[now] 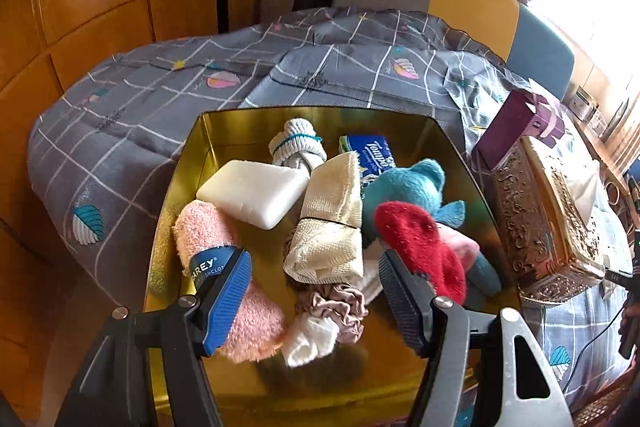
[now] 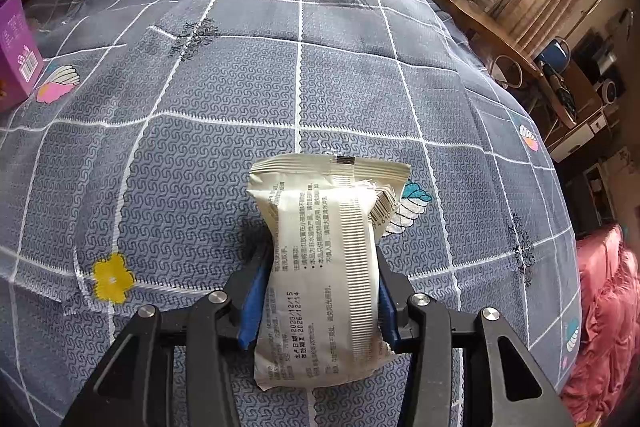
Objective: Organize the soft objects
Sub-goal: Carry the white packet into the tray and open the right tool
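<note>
**Gold tin nearly full; wipes pack pinched over the quilt**

The left gripper [image 1: 316,291] hangs spread over the gold tin [image 1: 192,163], its pads touching nothing. Between them lie a cream cloth [image 1: 328,227] and a scrunchie [image 1: 340,303]. At 9 o'clock of the cloth lies a pink towel [image 1: 224,267] with a blue label; at 11 a white sponge [image 1: 252,191]; at 12 a knotted sock [image 1: 296,143]; at 1 a tissue pack [image 1: 368,151]. A teal plush [image 1: 408,187] sits at 2 o'clock and a red sock [image 1: 420,247] at 3, crowding the right finger. A white cloth [image 1: 308,339] lies at 6.

Just beside the tin's right wall stands an ornate box [image 1: 540,227], with a purple carton [image 1: 516,123] behind it.

The right gripper [image 2: 320,299] is clamped on a wipes pack [image 2: 320,259], held over the quilt [image 2: 200,147]; whether the pack touches the fabric cannot be told. A yellow flower print lies at 9 o'clock of it.

Tin and boxes rest on the grey checked quilt of a bed. Wooden panels line the left wall; a curtained window glows at the right, above a cluttered shelf [image 2: 480,7].
</note>
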Motion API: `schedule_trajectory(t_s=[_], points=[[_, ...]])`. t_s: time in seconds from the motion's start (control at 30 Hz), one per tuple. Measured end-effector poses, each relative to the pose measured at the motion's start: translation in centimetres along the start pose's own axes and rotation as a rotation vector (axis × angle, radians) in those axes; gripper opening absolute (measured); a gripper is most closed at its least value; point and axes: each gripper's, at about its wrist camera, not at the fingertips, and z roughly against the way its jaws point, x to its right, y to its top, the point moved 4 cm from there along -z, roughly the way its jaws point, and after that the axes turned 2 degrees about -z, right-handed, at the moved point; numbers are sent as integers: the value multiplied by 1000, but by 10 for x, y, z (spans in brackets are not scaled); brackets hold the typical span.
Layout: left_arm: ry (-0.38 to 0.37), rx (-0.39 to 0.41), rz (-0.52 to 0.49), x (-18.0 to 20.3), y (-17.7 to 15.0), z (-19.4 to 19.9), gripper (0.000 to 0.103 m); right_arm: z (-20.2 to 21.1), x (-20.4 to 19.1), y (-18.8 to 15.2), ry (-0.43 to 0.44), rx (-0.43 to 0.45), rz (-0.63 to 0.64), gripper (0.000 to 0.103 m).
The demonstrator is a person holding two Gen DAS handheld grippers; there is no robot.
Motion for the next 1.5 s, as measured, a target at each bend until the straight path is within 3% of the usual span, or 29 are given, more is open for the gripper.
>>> schedule_trajectory(t_s=[0.4, 0.8, 1.1, 1.37, 1.5], points=[[-5, 26, -69, 15, -7, 18, 67, -3, 7, 1, 28, -21, -49, 47], [-9, 42, -103, 22, -13, 21, 74, -6, 7, 22, 67, -81, -167, 45], [-36, 36, -131, 28, -18, 21, 74, 38, -36, 91, 126, 26, -136, 45], [-53, 37, -149, 34, -20, 24, 74, 120, -102, 166, 218, 218, -29, 45], [-50, 41, -158, 34, -20, 24, 74, 168, -151, 181, 321, 327, 61, 45]])
